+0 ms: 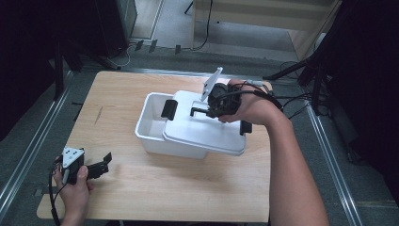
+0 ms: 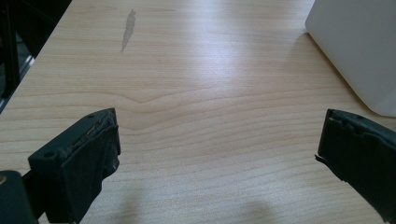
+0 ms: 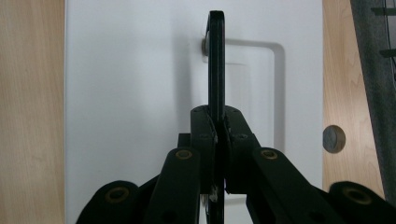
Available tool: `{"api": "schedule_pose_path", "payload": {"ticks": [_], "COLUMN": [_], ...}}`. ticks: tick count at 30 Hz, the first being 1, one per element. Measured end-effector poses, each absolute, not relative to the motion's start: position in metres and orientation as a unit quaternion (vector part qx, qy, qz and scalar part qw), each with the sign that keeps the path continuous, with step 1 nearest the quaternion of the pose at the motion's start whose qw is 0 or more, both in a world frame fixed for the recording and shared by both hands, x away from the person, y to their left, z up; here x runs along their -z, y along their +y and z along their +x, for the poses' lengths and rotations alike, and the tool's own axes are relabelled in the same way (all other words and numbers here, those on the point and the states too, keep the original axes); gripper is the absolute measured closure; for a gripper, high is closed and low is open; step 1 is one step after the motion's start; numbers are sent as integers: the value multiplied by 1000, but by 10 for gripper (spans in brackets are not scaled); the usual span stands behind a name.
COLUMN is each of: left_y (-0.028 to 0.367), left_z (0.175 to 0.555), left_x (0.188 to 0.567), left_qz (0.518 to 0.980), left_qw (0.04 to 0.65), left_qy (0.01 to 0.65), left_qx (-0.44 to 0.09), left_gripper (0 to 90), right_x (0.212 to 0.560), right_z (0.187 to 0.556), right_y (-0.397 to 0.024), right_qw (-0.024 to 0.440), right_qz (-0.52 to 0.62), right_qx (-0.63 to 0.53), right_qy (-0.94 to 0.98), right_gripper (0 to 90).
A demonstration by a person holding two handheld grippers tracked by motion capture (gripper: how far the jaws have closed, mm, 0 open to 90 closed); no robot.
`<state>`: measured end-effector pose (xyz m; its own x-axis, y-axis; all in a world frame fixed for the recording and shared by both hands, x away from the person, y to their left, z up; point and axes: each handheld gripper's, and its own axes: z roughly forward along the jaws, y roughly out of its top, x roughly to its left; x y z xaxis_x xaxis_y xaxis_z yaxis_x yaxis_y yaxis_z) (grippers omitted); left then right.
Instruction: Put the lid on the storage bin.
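White plastic: one box (image 1: 150,123), one lid (image 1: 207,129), its handle (image 3: 216,60) pinched by your right gripper (image 1: 194,112); left gripper (image 1: 104,162) spread at 7 o'clock; perhaps two black latches.

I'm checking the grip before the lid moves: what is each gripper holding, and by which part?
The right gripper is shut on the lid, by its raised black handle. The left gripper is open over the table, holding nothing.
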<state>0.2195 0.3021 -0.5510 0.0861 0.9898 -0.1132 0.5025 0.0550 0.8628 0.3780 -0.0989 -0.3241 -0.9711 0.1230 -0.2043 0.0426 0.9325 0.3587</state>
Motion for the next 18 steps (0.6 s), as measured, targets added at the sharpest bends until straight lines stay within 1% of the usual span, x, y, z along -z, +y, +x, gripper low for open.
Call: {"api": "schedule_pose_path", "payload": {"ticks": [9, 18], "left_y": [303, 301], "left_z": [220, 220], "left_x": [551, 551], "left_qz": [618, 618], "left_qw": [403, 400], "left_qy": [605, 605], "left_qx": [-300, -303], "left_gripper": [0, 0], "right_x": [326, 332], "right_z": [384, 391], "right_y": [-71, -45], "right_qw": [105, 108], "right_qz": [33, 26], "right_qx": [-178, -178], "right_qy": [978, 978], "right_gripper": [855, 855]}}
